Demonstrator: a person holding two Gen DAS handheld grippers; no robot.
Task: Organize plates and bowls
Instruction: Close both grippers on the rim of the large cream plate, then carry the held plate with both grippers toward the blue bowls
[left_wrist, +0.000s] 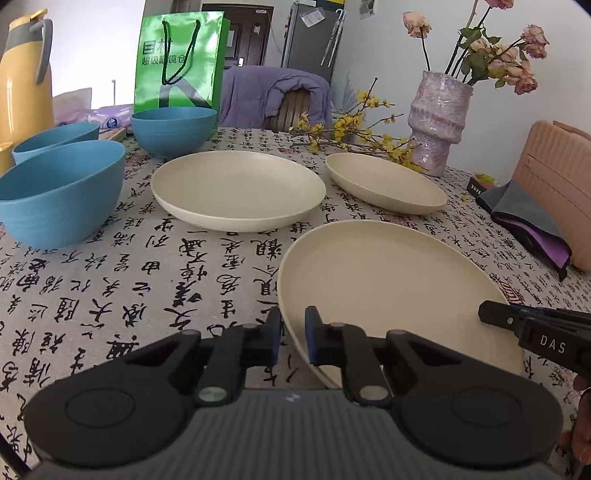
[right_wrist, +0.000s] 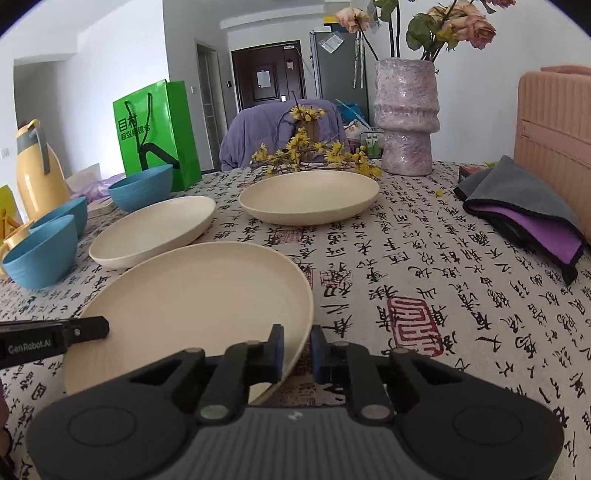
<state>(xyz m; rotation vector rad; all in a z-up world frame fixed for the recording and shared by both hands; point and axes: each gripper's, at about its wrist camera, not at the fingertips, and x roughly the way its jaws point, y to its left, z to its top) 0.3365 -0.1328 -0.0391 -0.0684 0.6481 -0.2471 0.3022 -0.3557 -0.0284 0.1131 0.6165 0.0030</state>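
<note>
Round matte cream plate (left_wrist: 388, 280) on calligraphy-print bench cloth (left_wrist: 147, 295); left gripper (left_wrist: 291, 338) and right gripper (right_wrist: 297, 349) pinching opposite rims.

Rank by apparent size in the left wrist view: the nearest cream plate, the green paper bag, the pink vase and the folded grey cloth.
1. Nearest cream round plate, though closeness to the camera inflates it.
2. Green paper shopping bag and pink textured vase look alike; no ranking.
3. Folded grey and purple cloth, smallest.

Nearest plate (left_wrist: 388, 280) lies before two plates (left_wrist: 236, 188), bowls (left_wrist: 62, 192) left, vase (left_wrist: 436, 122) probably behind.
</note>
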